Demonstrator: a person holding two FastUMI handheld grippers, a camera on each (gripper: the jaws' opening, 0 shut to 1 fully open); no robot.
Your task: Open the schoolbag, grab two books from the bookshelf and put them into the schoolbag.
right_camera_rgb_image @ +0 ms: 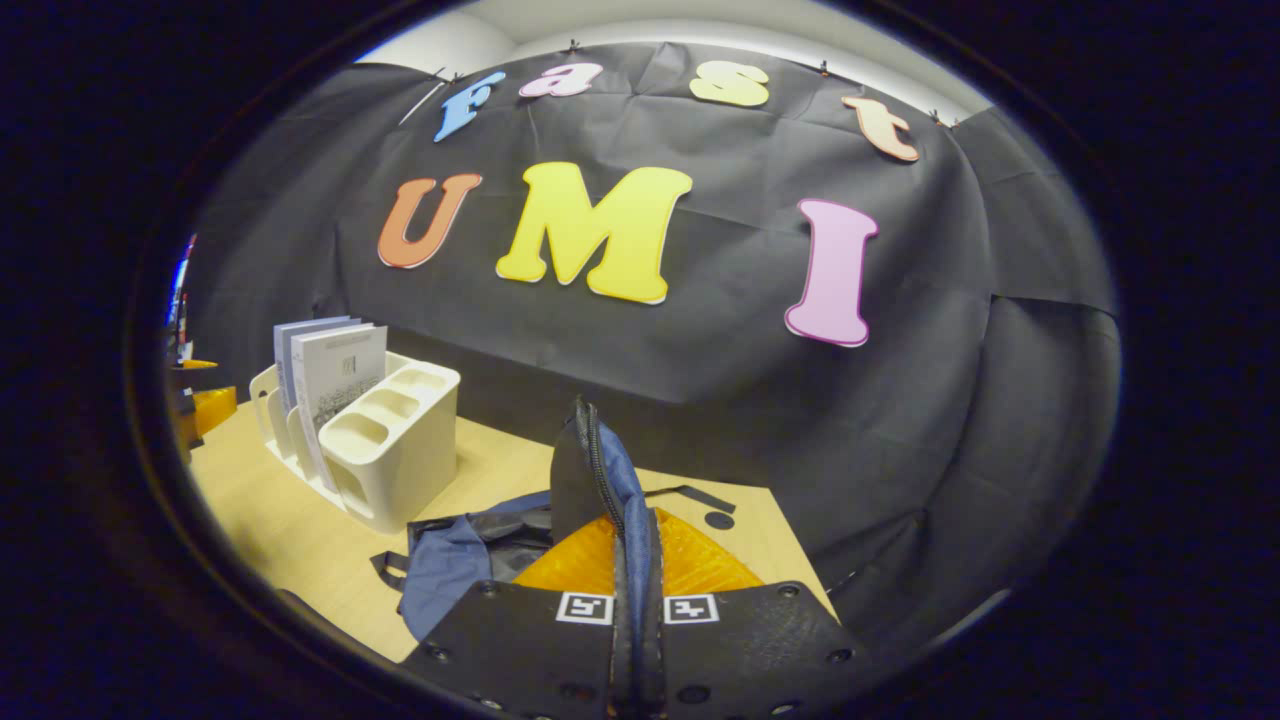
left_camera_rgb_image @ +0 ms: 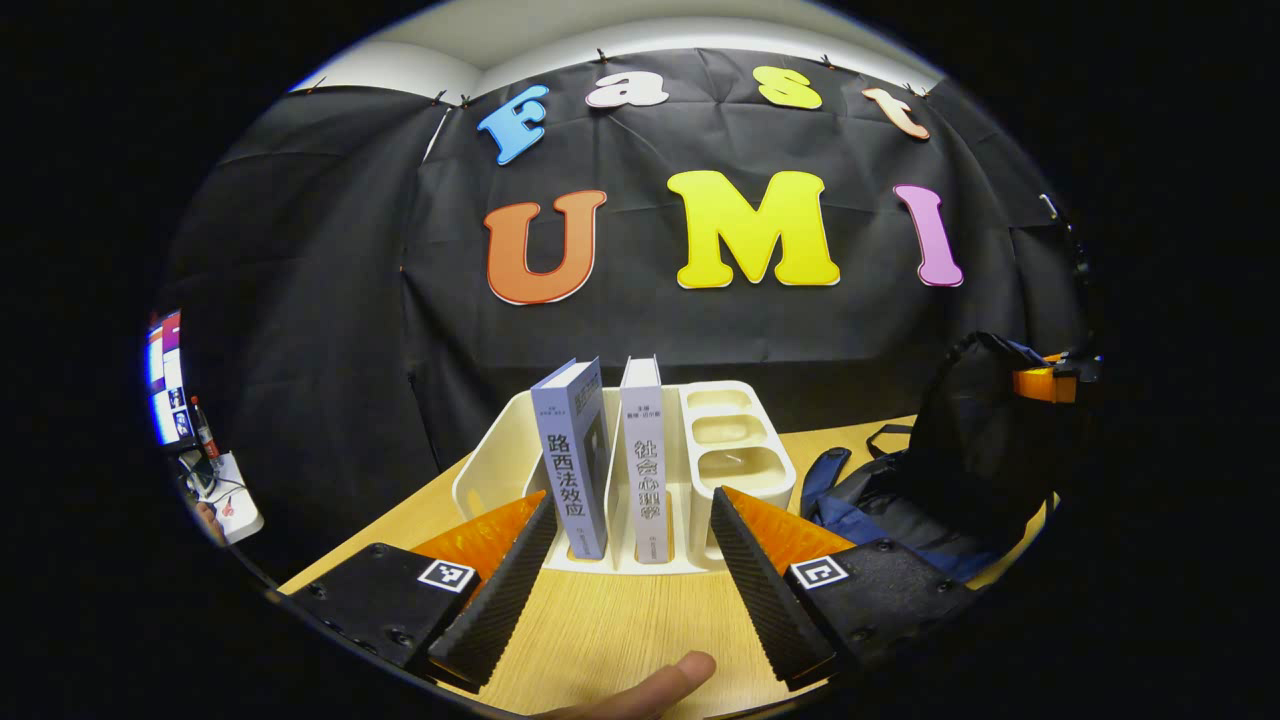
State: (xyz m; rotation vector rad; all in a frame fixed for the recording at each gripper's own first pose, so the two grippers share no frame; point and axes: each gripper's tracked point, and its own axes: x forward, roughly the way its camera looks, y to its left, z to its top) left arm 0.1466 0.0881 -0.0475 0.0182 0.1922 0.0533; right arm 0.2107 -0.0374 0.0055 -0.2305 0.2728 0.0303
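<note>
Two grey-blue books stand upright in a white bookshelf rack: one on the left, one on the right. My left gripper is open just in front of them, its fingers flanking both spines without touching. The blue and black schoolbag sits to the right of the rack. In the right gripper view my right gripper is shut on the bag's zippered edge and holds it upright. The rest of the bag lies slack on the table. The rack and books stand at the left.
The wooden table ends close behind the rack at the black cloth wall. A thumb shows at the bottom edge. Off the table's left side stand a lit screen and a bottle. The rack's three small cups are empty.
</note>
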